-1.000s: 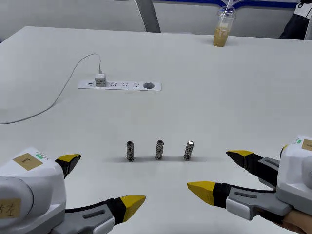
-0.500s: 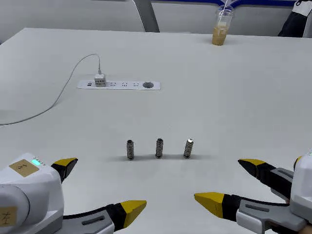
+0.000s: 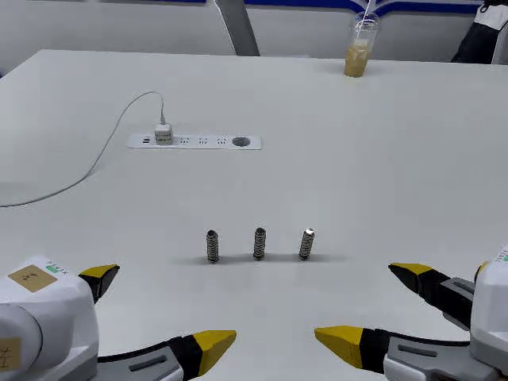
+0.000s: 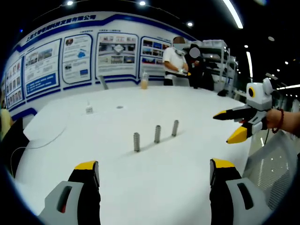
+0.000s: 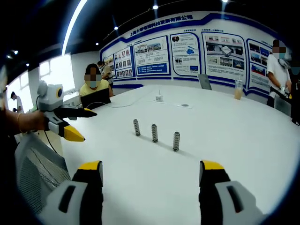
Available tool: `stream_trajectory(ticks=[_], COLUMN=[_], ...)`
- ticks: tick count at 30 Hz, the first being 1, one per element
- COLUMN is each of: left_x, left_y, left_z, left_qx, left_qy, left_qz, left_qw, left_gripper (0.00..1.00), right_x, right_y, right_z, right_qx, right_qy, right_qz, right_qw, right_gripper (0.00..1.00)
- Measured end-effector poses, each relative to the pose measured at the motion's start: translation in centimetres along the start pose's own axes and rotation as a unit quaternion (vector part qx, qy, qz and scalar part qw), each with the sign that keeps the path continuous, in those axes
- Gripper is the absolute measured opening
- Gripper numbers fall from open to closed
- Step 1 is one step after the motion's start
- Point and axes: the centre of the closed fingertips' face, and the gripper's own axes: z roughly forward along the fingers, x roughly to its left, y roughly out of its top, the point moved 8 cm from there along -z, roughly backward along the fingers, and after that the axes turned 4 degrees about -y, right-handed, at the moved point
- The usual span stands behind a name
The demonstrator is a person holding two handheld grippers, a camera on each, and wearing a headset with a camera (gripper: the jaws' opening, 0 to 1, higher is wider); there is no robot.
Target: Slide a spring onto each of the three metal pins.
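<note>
Three metal pins stand upright in a row on the white table, each with a spring around it: the left pin (image 3: pixel 212 246), the middle pin (image 3: pixel 259 243) and the right pin (image 3: pixel 307 243). The same row appears in the left gripper view (image 4: pixel 157 134) and the right gripper view (image 5: pixel 154 132). My left gripper (image 3: pixel 155 312) is open at the near left, with nothing between its yellow-tipped fingers. At the near right my right gripper (image 3: pixel 373 308) is open and empty too. Both stay in front of the pins, apart from them.
A white power strip (image 3: pixel 195 141) with a plugged-in charger and its cable lies farther back on the left. A plastic cup with a drink (image 3: pixel 359 48) stands at the far edge. Several people are at the room's far side (image 4: pixel 180 60).
Both grippers have drawn back toward me, away from the pins, and sit lower in the head view. The pins and springs have not moved.
</note>
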Motion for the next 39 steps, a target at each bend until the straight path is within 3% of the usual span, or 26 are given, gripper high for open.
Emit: stream_trajectory(ticks=[20,39], left_x=[-0.43,-0.50], left_y=[-0.42,-0.58], left_z=[-0.26,-0.33], left_qx=[0.009,0.013], left_qy=[-0.002,-0.003], left_qz=[0.005,0.002], left_qw=[0.9999,0.9999], left_gripper=[1.00,1.00], right_x=[-0.11,-0.02], right_y=[-0.36,-0.63], right_z=[-0.35,-0.43], right_qx=[-0.002,0.008], right_qy=[-0.012,-0.013], right_qz=[0.018,0.011], right_qw=[0.9998,0.9998], right_gripper=[0.90,0.90])
